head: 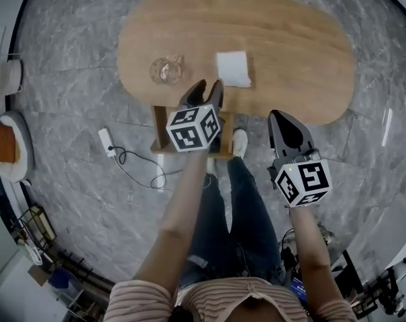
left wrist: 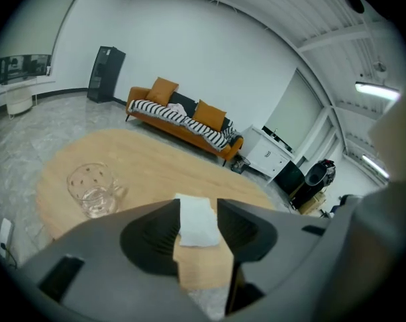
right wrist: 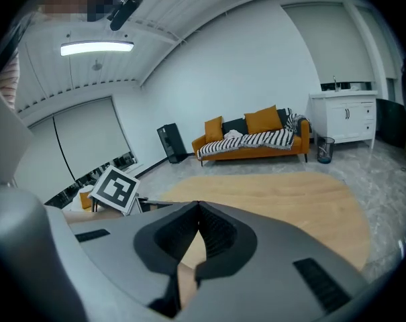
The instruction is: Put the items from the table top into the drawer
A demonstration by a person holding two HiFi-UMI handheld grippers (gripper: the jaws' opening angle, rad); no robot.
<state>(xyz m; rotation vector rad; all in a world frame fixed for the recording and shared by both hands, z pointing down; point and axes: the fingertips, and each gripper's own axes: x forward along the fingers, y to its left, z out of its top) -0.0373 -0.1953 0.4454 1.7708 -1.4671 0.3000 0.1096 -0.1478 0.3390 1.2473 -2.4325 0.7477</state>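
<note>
Two items lie on the oval wooden table [head: 290, 45]. One is a clear glass mug [head: 166, 70], dotted with small spots round its wall, standing upright on the table's left part close to the near edge. In the left gripper view the mug [left wrist: 92, 190] shows its handle on the side toward the table's middle. The other is a white cloth [head: 233, 68], folded flat into a rough square, lying near the middle of the table's near edge, apart from the mug.

There are two grippers, each bearing one marker cube. The left gripper [head: 208, 86] hangs over the table's near edge between mug and cloth, its jaws spread wide with nothing between them. Its own view looks through the gap at the cloth [left wrist: 196, 221] on the tabletop beyond. The right gripper [head: 278, 115] hovers off the table's near edge to the right, over the floor. In its own view the right gripper [right wrist: 198, 203] has its tips pressed together on nothing.

A wooden frame [head: 160, 131] juts from under the table's near edge, largely covered by the left gripper; whether it is the drawer cannot be told.
</note>
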